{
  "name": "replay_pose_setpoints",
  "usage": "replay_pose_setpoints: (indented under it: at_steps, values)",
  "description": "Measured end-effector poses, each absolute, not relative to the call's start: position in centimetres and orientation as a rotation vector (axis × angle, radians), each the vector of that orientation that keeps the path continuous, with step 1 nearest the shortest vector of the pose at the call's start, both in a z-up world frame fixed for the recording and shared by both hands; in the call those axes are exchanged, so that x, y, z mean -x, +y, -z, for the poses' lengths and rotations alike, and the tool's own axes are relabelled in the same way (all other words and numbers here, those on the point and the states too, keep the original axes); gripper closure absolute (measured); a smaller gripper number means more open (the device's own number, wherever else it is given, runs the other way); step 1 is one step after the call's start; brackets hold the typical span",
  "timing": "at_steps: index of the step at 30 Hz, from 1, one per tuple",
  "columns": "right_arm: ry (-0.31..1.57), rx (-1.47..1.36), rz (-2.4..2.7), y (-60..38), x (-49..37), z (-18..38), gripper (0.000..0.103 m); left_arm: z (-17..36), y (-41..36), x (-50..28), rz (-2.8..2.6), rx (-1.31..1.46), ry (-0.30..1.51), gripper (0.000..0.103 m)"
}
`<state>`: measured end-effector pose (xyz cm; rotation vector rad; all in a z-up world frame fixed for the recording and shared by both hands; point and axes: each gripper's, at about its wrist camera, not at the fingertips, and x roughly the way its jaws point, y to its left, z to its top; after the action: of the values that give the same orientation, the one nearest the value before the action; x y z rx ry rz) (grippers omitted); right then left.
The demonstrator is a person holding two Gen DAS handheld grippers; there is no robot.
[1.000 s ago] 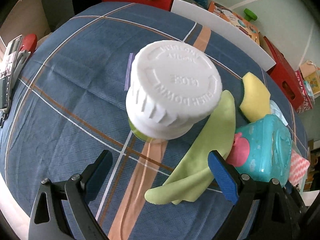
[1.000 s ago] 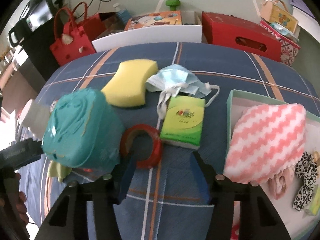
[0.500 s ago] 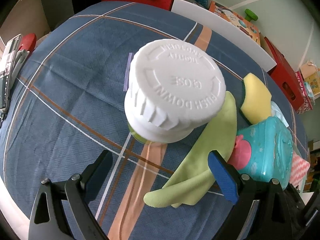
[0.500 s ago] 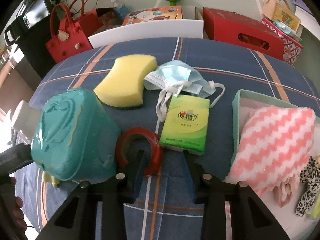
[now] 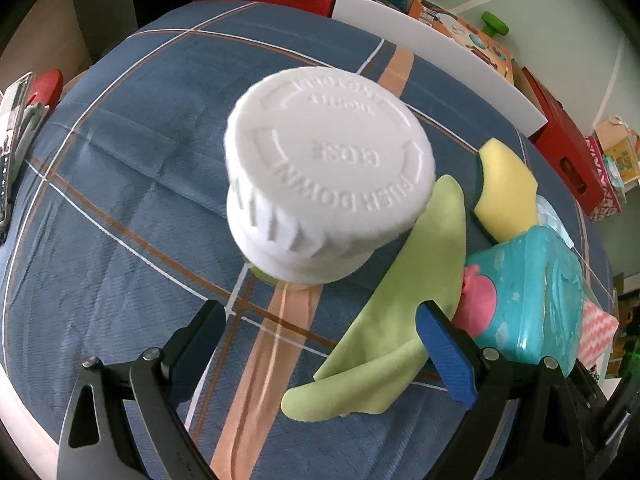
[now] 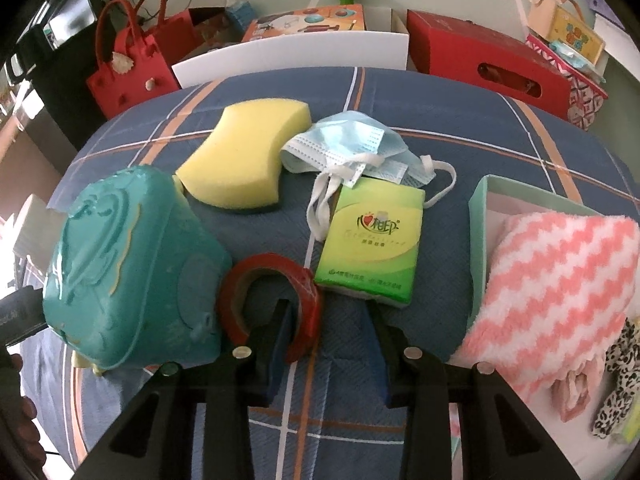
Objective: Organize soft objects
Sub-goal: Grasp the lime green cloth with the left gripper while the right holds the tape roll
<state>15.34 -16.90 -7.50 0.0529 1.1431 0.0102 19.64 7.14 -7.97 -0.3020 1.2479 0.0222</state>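
My left tool (image 5: pixel 320 344) is spread wide and pinches nothing. In its view a white cap (image 5: pixel 328 168) of a bottle stands at 12 o'clock from the tips, upright on the tabletop (image 5: pixel 132 184), which has a blue plaid cover. At 2 o'clock from the cap lies a green cloth (image 5: pixel 404 320), a long folded strip. Its long axis runs from 7 o'clock to 1 o'clock; the rounded near end points to the gap of my left tool and its far end goes under the cap edge. The blue pad of the right finger (image 5: pixel 444 356) is over this cloth; I cannot tell if it touches. Beside the cloth, at 3 o'clock, is a teal case (image 5: pixel 536 304).

My right tool (image 6: pixel 328 340) is half spread, also with nothing between its fingers. In its view the left finger (image 6: pixel 276 344) reaches into the ring of a red tape roll (image 6: pixel 276 284), which leans against the teal case (image 6: pixel 128 272). At 12 o'clock from the tips lies a green tissue pack (image 6: pixel 372 244), its long axis from 6 to 12 o'clock. Behind it, a blue mask (image 6: pixel 356 148), and at 11 o'clock a yellow sponge (image 6: pixel 244 156) with its long axis from 7 to 1 o'clock. At 3 o'clock, a box (image 6: pixel 480 216) holds a pink zigzag towel (image 6: pixel 560 280).
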Motion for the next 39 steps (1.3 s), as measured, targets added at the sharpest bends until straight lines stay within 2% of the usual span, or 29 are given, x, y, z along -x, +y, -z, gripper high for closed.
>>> replay_pose_setpoints:
  at_steps: [4,13,23,34,39]
  values:
    - [1.143,-0.054,-0.025,-17.0,-15.3,7.5,0.080,8.2,7.0,-19.8,-0.011,0.321,1.249,0.007]
    - [1.150,-0.074,-0.046,-17.3,-15.3,7.4,0.091,8.2,7.4,-19.7,-0.017,0.329,1.218,0.007]
    - [1.178,-0.125,-0.050,-18.4,-14.4,6.8,0.091,9.0,7.1,-20.0,0.016,0.387,1.288,0.007]
    - [1.202,-0.136,-0.031,-19.1,-13.9,6.9,0.091,9.1,7.5,-20.0,0.043,0.413,1.277,0.007]
    - [1.205,-0.134,-0.036,-19.2,-14.1,6.9,0.091,9.2,7.2,-19.9,0.065,0.414,1.281,0.020]
